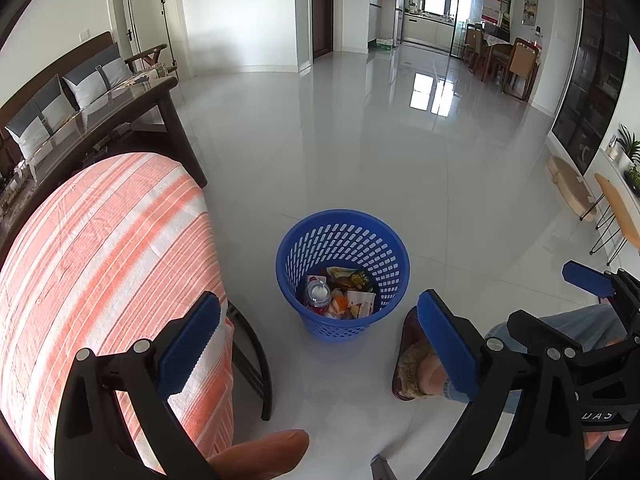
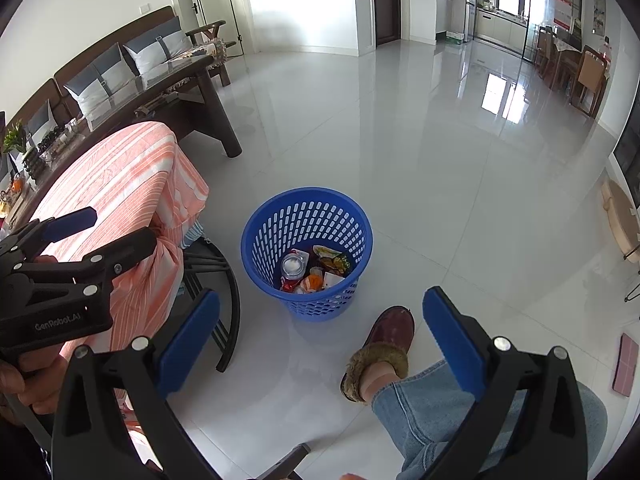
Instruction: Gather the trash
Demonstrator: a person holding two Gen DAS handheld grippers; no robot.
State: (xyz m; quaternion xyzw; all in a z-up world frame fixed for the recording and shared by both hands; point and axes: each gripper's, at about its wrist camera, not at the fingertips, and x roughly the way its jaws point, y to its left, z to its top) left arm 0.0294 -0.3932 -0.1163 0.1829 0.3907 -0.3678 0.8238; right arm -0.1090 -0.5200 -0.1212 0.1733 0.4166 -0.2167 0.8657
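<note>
Both tongs, left tongs (image 1: pixel 318 340) and right tongs (image 2: pixel 320 334), gape empty above the blue basket (image 2: pixel 256 236) on the floor (wrappers (image 2: pixel 330 260) inside, labels unreadable, bottle (image 2: pixel 293 266) half-buried).

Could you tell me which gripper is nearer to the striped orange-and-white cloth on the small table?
Left. The left gripper hangs open at the striped cloth's edge, one finger overlapping it. The right gripper is open too, farther off, over the floor beside the blue basket.
</note>
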